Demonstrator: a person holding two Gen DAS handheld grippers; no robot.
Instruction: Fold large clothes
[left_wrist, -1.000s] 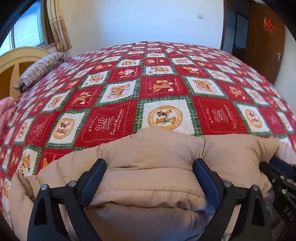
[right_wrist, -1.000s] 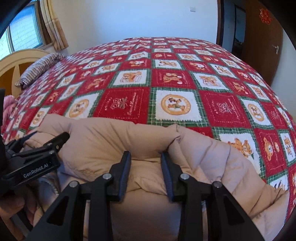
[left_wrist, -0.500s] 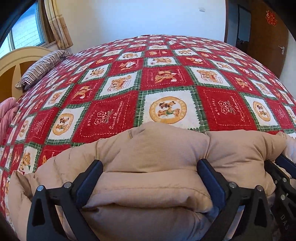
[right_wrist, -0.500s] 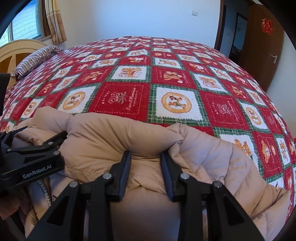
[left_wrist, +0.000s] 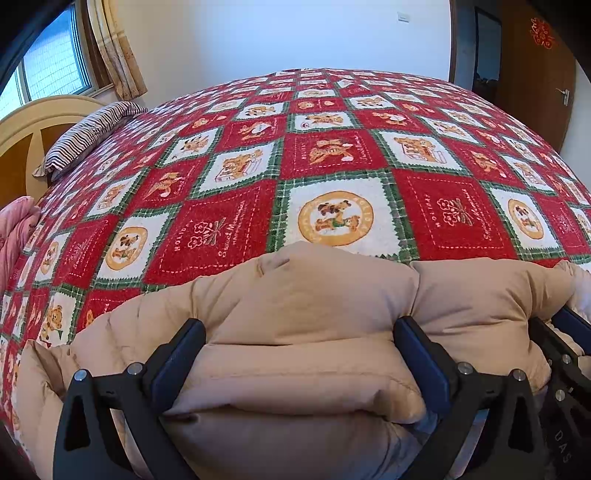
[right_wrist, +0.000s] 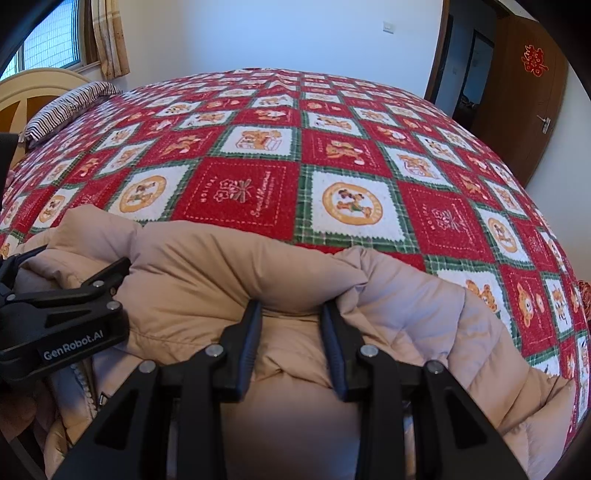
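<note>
A tan puffy down jacket (left_wrist: 306, 295) lies bunched at the near edge of the bed; it also shows in the right wrist view (right_wrist: 207, 273). My left gripper (left_wrist: 299, 332) is wide open with a thick fold of the jacket bulging between its fingers. My right gripper (right_wrist: 291, 310) is shut on a fold of the jacket. The left gripper shows at the left of the right wrist view (right_wrist: 74, 291), resting on the jacket. The jacket's zipper (right_wrist: 83, 384) shows at lower left.
The bed carries a red, white and green patchwork blanket (left_wrist: 332, 155). A striped pillow (left_wrist: 85, 136) lies by the headboard (left_wrist: 33, 125) at far left. A pink cloth (left_wrist: 14, 229) sits at the left edge. A wooden door (right_wrist: 524, 92) stands at right.
Both grippers and the jacket have moved forward a little over the bed. The grips have not changed.
</note>
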